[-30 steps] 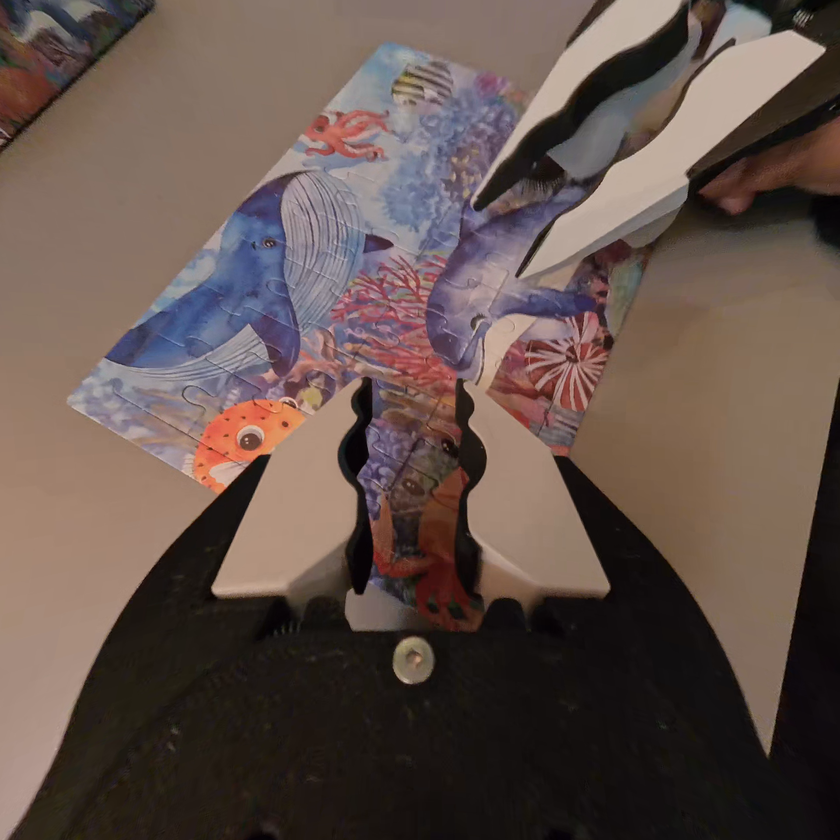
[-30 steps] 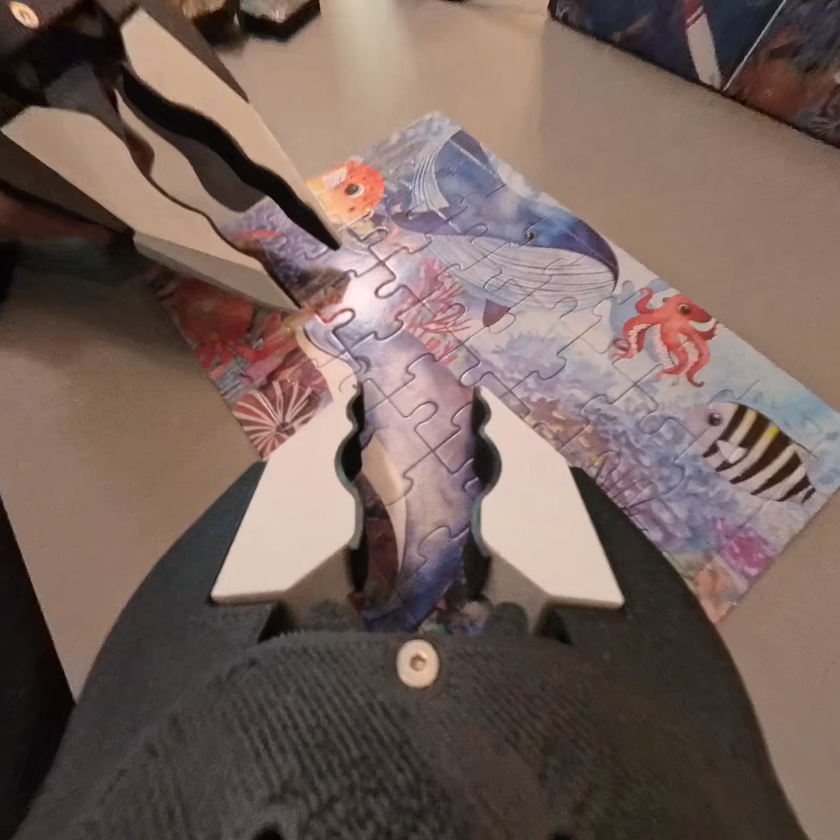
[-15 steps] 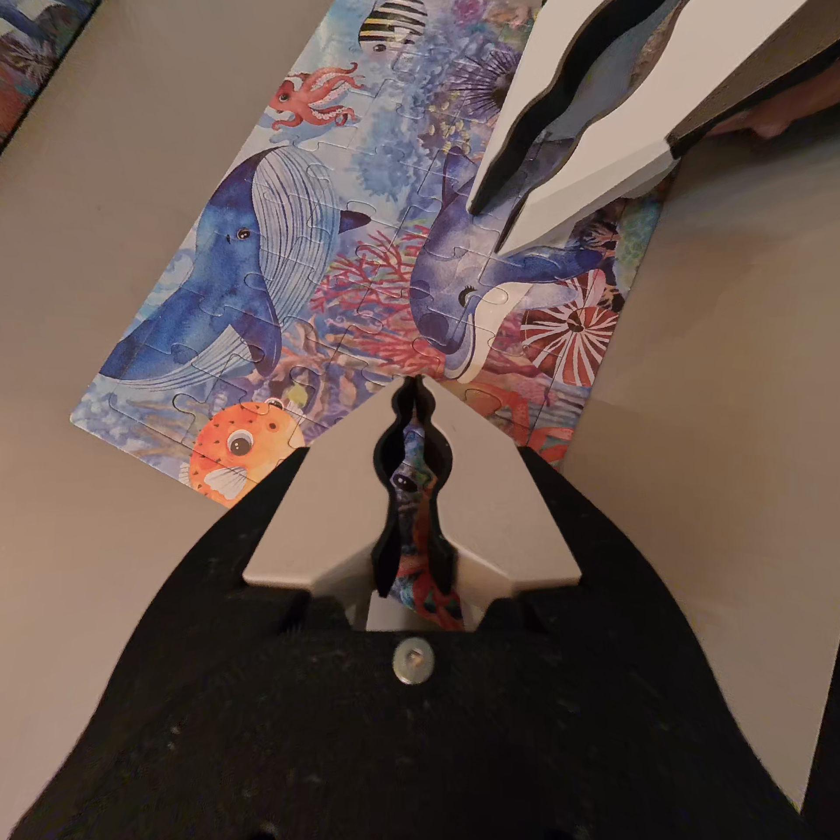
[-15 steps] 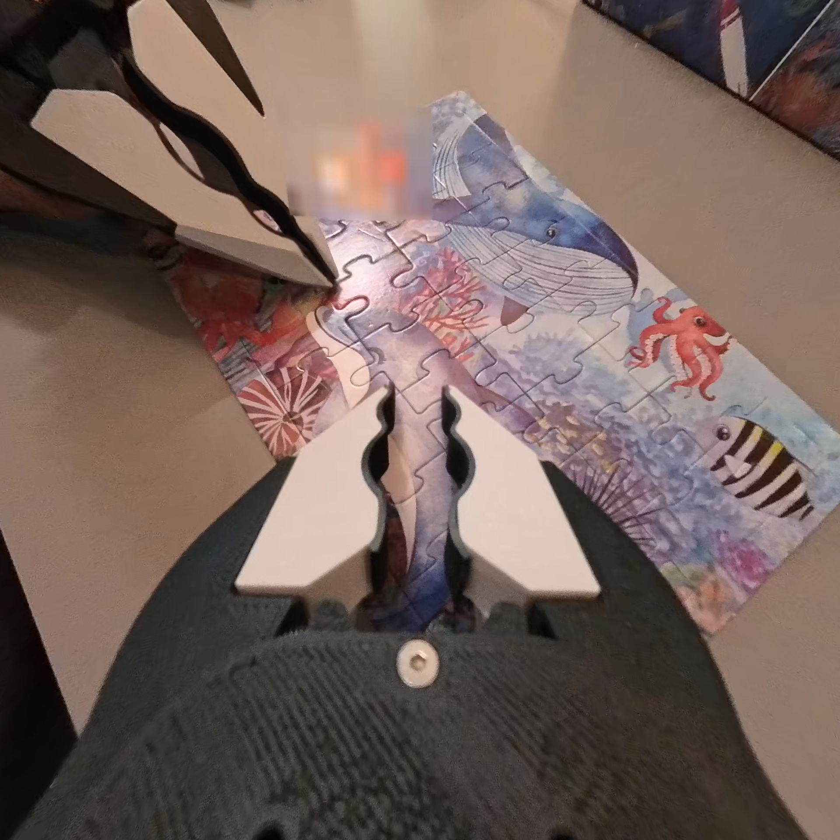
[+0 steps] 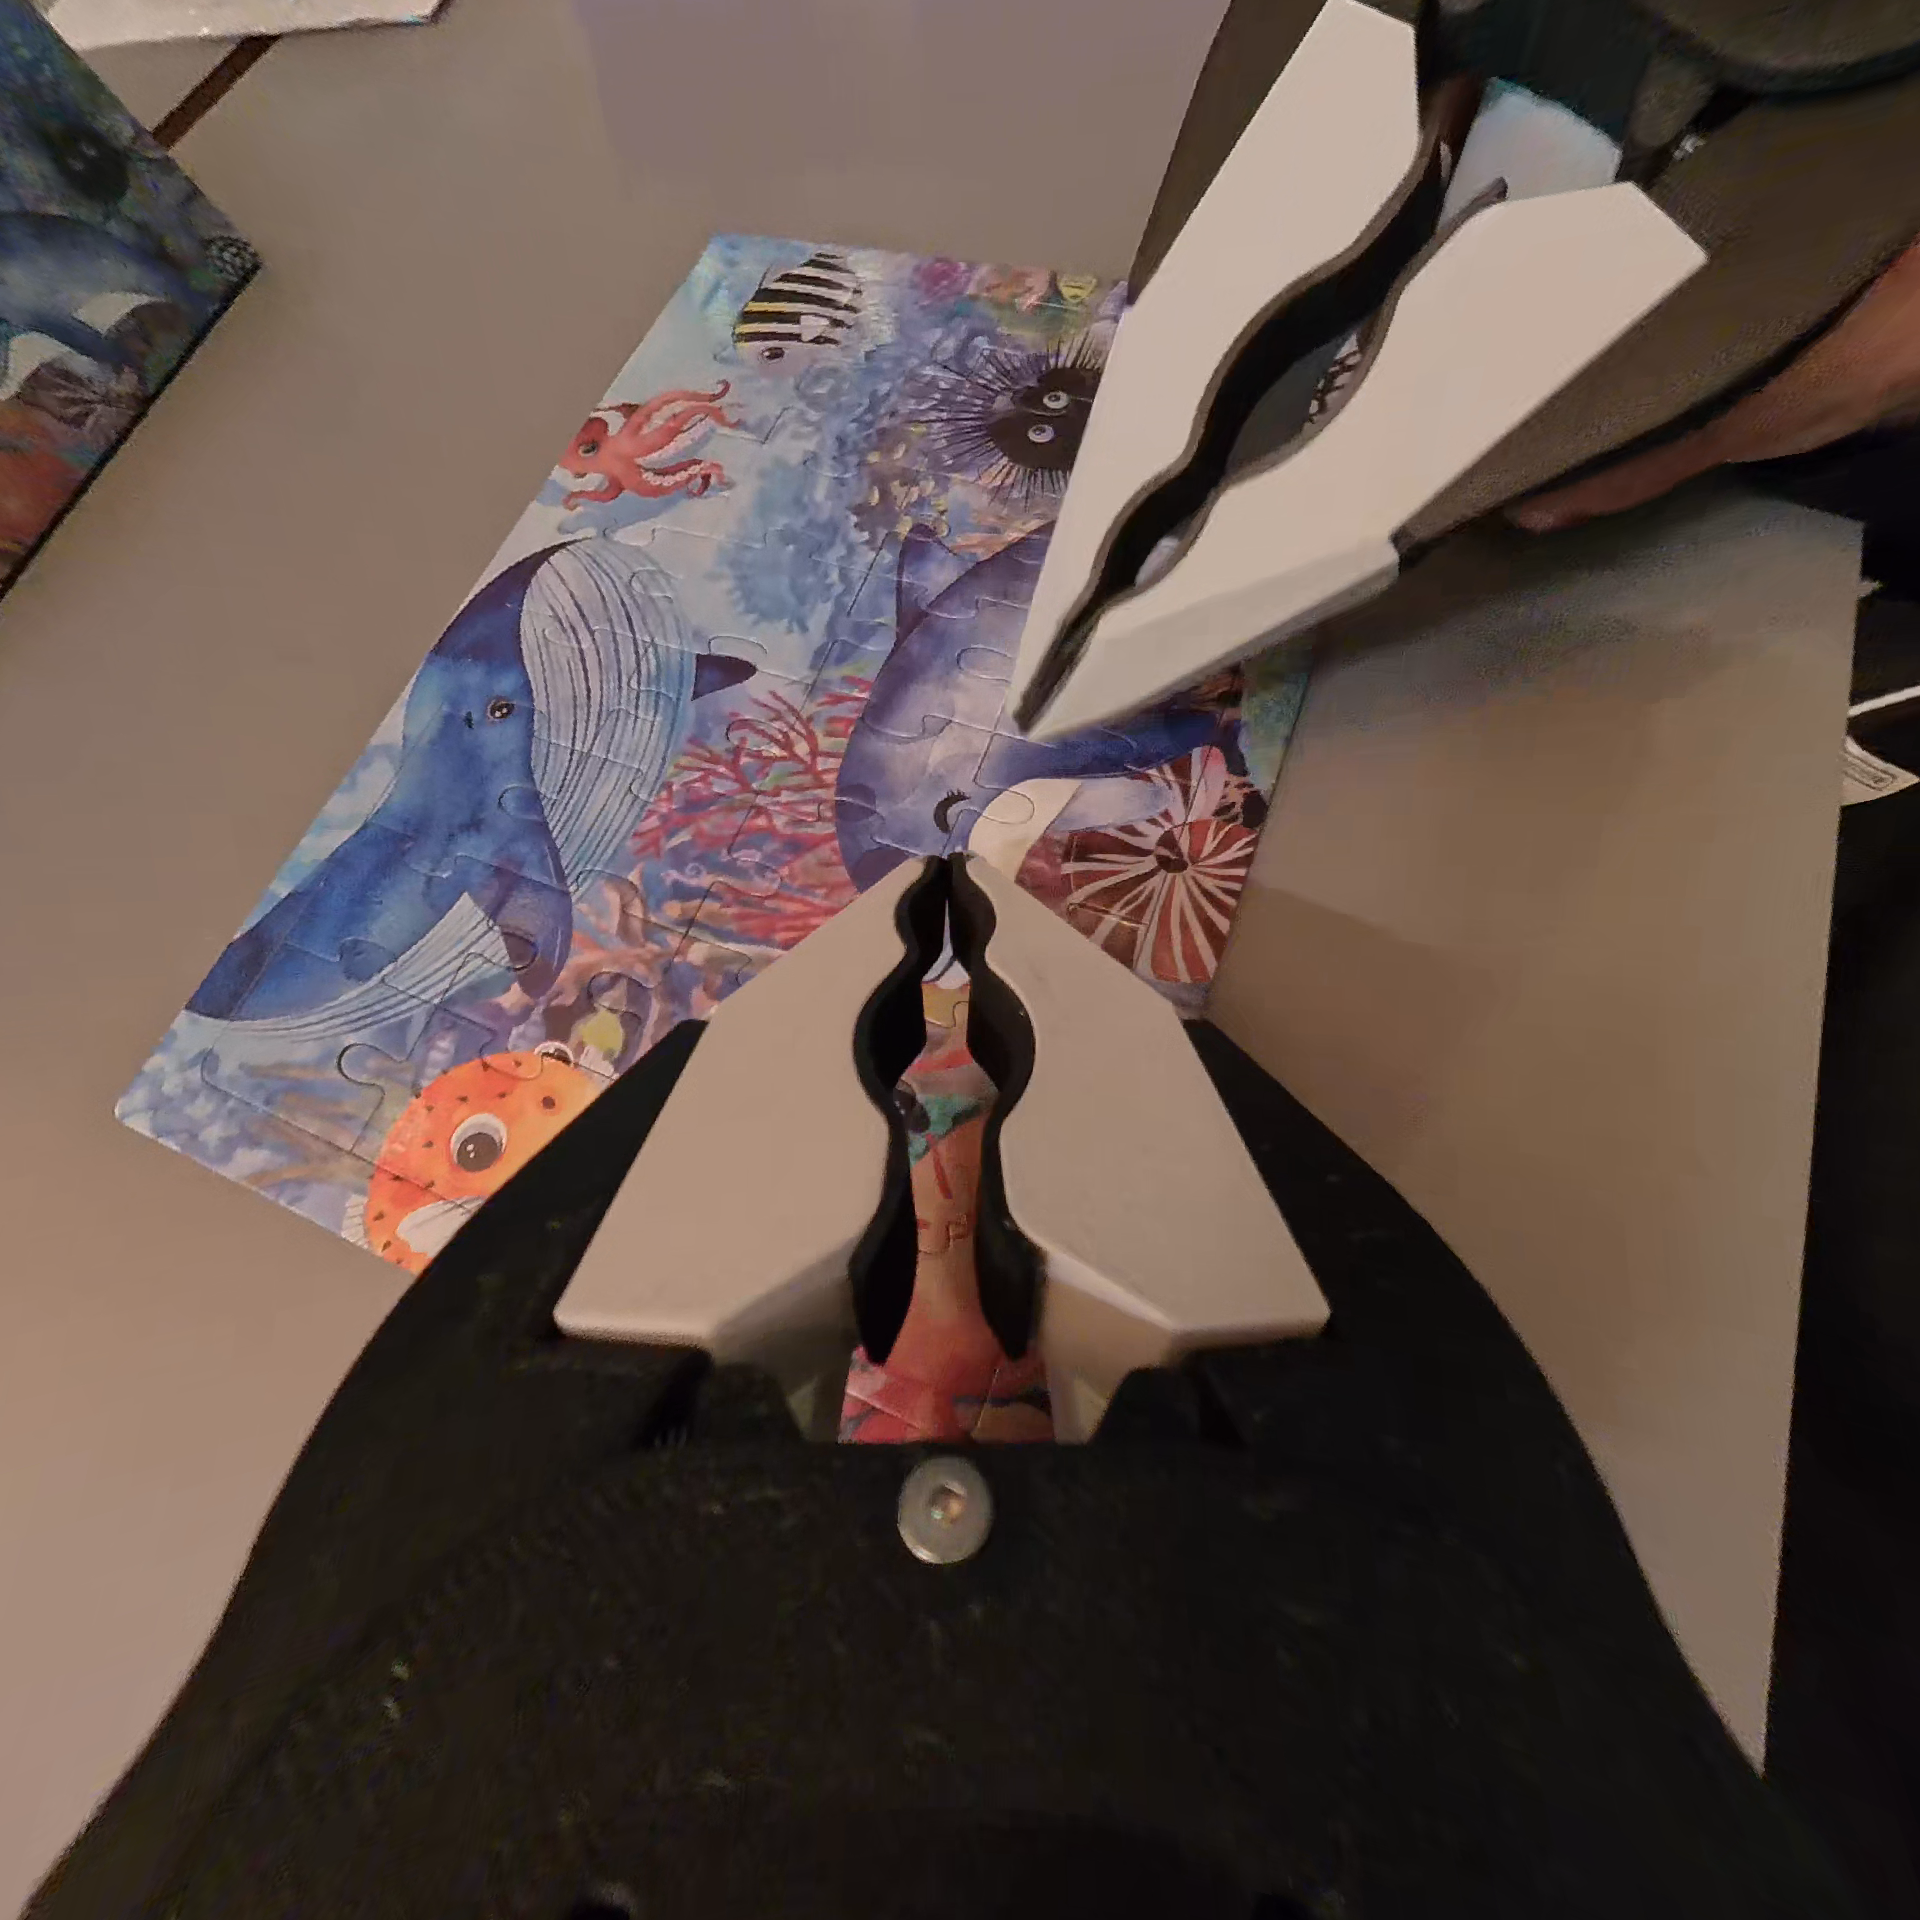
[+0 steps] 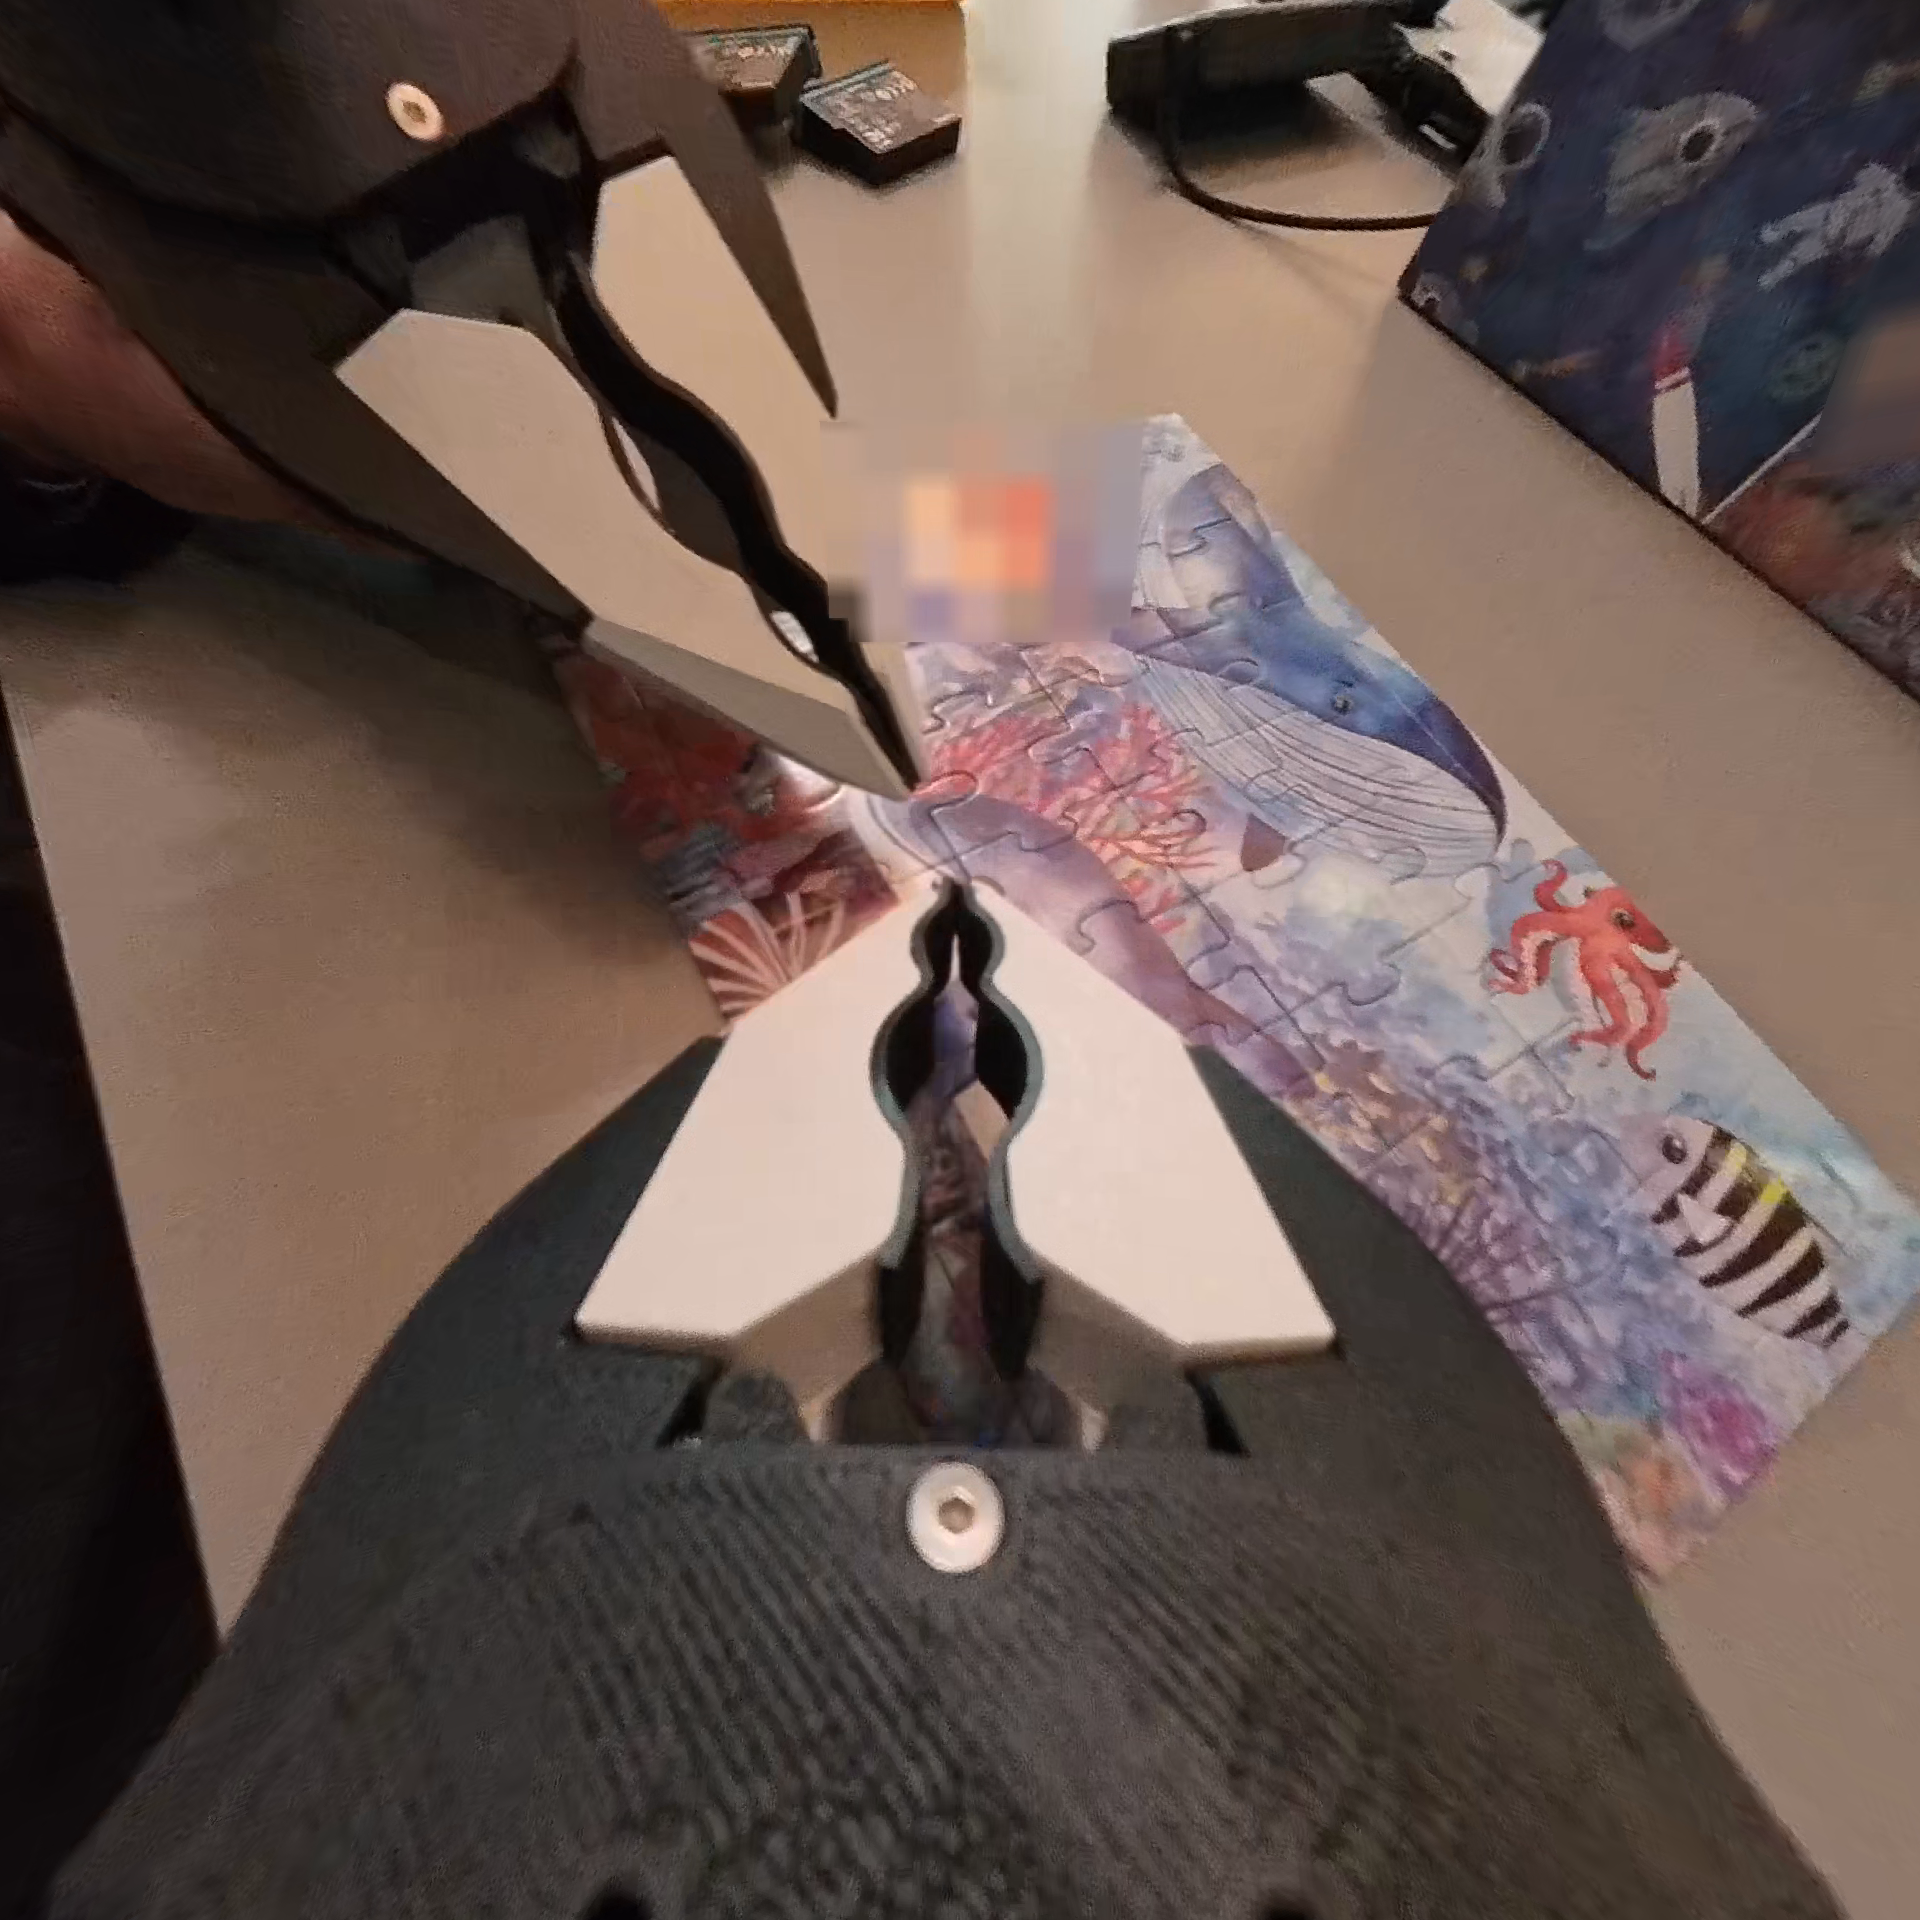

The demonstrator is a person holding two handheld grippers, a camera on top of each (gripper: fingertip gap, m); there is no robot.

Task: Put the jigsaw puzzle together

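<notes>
The rectangular cardboard jigsaw puzzle (image 5: 665, 727) with its painted undersea picture lies flat on the smooth beige table (image 5: 364, 343), every piece I can see locked into its neighbours. A blue whale, a red octopus, a striped fish, an orange puffer fish and a spiky black urchin show on its face, with a red-and-white shell at the corner nearest the table edge. In the right wrist view a mosaic patch covers one end of it.

My left gripper (image 5: 948, 864), white wedge fingers on a black body, has its wavy black pads drawn together at the tips with nothing between them. It sits over the near long edge of the puzzle, by the dolphin's head; I cannot tell whether it touches the card. My right gripper (image 6: 956, 891) is likewise pinched closed and empty, above the dolphin's body. From the left camera it (image 5: 1039, 712) angles down with its tip low over the picture.

Farther out, a dark illustrated puzzle box (image 6: 1704, 260) stands beside the puzzle. Small black cases (image 6: 873, 114) and a black cable (image 6: 1288, 208) lie beyond.
</notes>
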